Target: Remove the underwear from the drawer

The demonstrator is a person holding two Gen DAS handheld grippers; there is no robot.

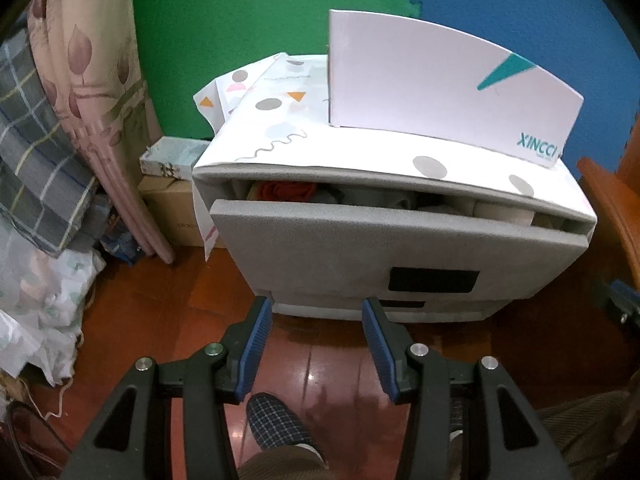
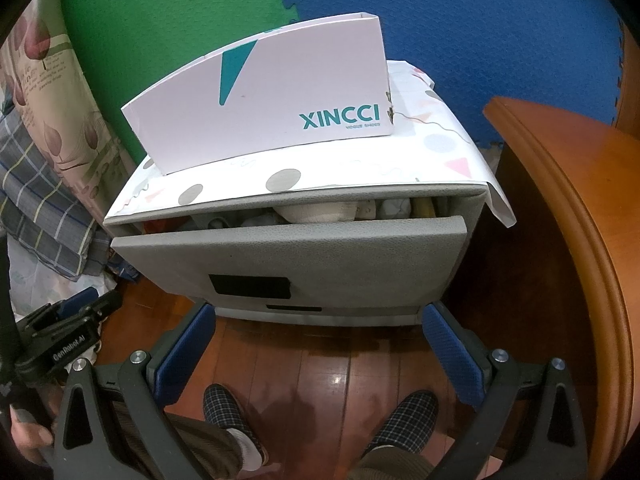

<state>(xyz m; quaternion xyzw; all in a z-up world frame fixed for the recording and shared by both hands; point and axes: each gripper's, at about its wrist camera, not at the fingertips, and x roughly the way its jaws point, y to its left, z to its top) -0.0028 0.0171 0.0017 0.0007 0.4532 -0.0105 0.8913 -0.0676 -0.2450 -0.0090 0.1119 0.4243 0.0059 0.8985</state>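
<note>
Left wrist view
Left gripper [image 1: 318, 312]: jaws partly apart with nothing between them, hanging over the wooden floor [image 1: 168, 312] just short of the cabinet's lower front; it looks to be waiting for a reach, not gripping.
Drawer [image 1: 400, 248]: the grey top drawer of the small fabric cabinet [image 1: 360, 308] is tipped or pulled out a little, leaving a narrow slot under the lid, probably so the contents can be got at from above.
Underwear [image 1: 286, 191]: rolled clothing sits inside that slot, a red-orange piece at the left and pale rolls to the right; which pieces are underwear I cannot tell.
Handle patch [image 1: 434, 280]: a dark rectangle on the drawer front, likely the place to pull.
Shoebox [image 1: 440, 88]: a white XINCCI box stands on the patterned cover [image 1: 276, 120] on top, so the lid cannot lift; access is through the front gap only.

Right wrist view
Right gripper [image 2: 316, 338]: jaws wide apart and empty, framing the cabinet's base, well below the opening.
Drawer [image 2: 300, 252]: the same slot shows cream and white rolls [image 2: 320, 212] towards the middle and right.
Left gripper [image 2: 80, 304]: seen at the left edge, clear of the drawer.
Wooden furniture [image 2: 568, 200]: crowds the right side, so a reach is best made from the front.
Person's slippered feet [image 2: 226, 408]: planted before the cabinet.
Judgement: nothing is taken out yet; the gap seems tight and may need widening first.
</note>
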